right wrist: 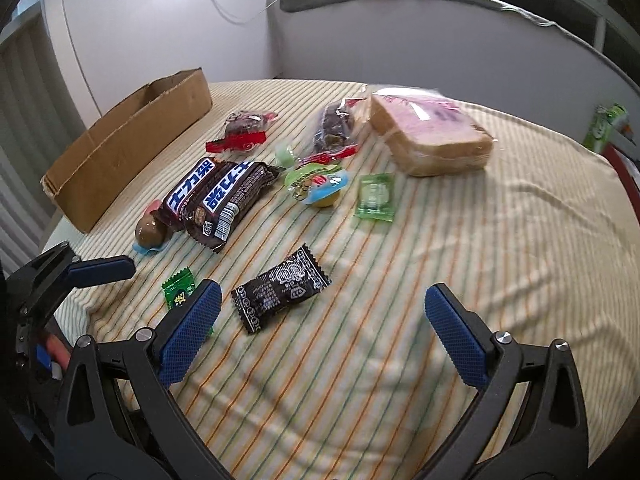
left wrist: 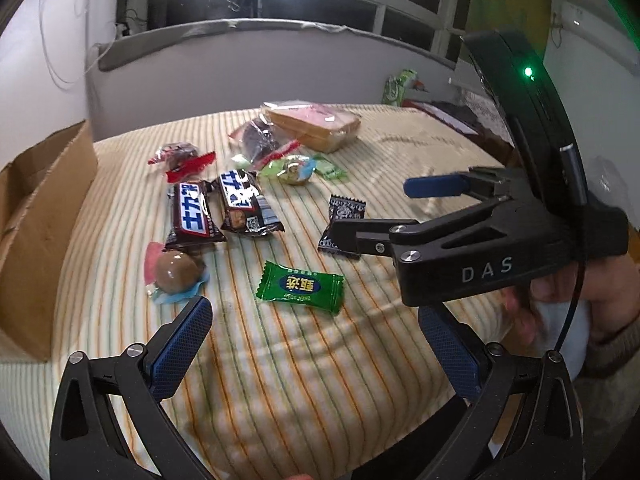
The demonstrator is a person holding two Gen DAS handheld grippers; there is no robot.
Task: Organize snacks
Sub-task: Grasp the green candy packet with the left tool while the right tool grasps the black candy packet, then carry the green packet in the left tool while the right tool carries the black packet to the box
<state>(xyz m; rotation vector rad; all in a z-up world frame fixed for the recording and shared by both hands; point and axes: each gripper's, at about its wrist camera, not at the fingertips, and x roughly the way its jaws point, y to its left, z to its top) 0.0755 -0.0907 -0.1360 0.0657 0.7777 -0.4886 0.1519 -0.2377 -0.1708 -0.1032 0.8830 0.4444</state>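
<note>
Black sachet [right wrist: 281, 290]: lies flat on the striped cloth [right wrist: 460, 240], just ahead of the right gripper [right wrist: 322, 306] and a little toward its left finger; nothing touches it.
Green candy [left wrist: 300, 287]: flat on the cloth just ahead of the left gripper [left wrist: 316, 330], between the lines of its two fingers; in the right wrist view it is half hidden behind the right gripper's left finger.
Other snacks: two chocolate bars [right wrist: 218, 200] side by side, farther ahead and to the left of the right gripper; a brown ball sweet [right wrist: 151, 233] touching their near end; jelly cup [right wrist: 318, 188], pale green sachet [right wrist: 375, 197], two red-trimmed packets and wrapped bread [right wrist: 430, 136] farther out.
Cardboard box [right wrist: 132, 140]: open, far ahead-left of the right gripper, well apart from both tools.
Right gripper: fingers spread wide, holding nothing.
Left gripper: fingers spread wide, holding nothing.
Step in hand: judged as the approach before a first pick; every snack visible lies on the cloth, and the box's inside is not visible.
Next move: the right gripper likely must shift slightly left and lower so its fingers straddle the black sachet, then close; the thin wrapper lying flat may slip or drag the cloth.
</note>
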